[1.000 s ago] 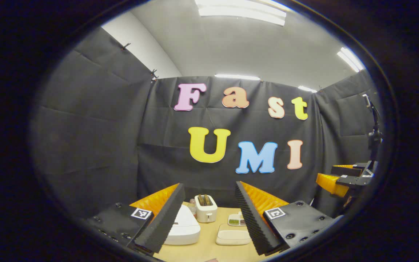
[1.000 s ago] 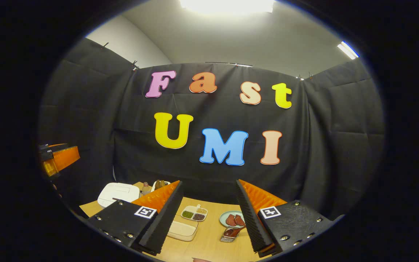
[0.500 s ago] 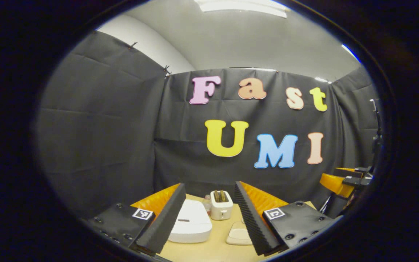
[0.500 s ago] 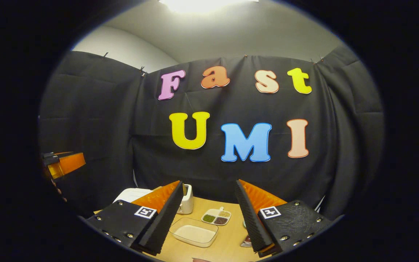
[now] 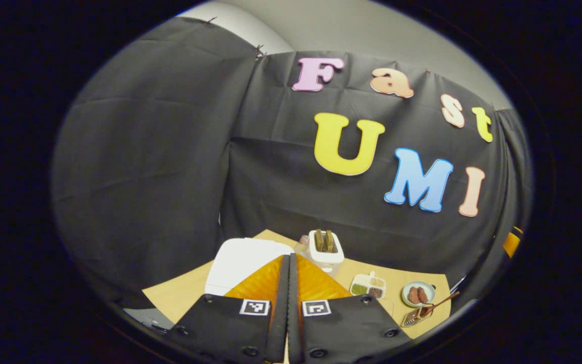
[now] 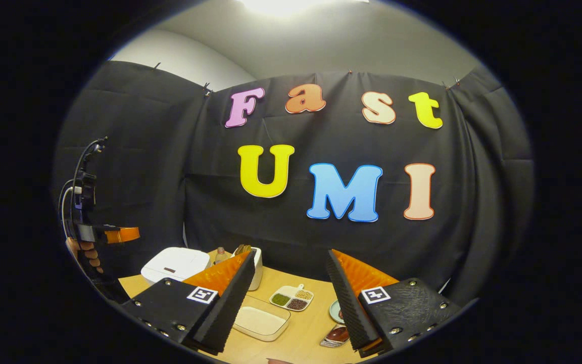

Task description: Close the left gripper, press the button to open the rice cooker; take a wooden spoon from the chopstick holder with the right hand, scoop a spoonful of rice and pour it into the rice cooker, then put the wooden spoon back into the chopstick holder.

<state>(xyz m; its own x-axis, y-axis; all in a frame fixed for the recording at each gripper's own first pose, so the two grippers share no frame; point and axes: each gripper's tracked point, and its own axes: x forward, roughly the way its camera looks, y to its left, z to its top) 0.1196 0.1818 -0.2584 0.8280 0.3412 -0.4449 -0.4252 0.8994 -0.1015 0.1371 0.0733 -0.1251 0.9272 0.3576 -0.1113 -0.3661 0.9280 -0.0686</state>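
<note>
Left gripper (image 5: 288,323) jaws now together, rice cooker (image 5: 240,260) lid down

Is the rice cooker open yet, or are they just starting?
Just starting. The left gripper is shut with its fingers together, so that step looks done. The white rice cooker has its lid down and the button is unpressed. The right gripper is open and empty; spoon, scooping and pouring are left.

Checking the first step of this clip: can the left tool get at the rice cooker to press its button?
Probably yes. The left tool is shut and empty, and the rice cooker, lid closed, sits just beyond it with nothing visible between them. The button itself is too small to make out.
</note>
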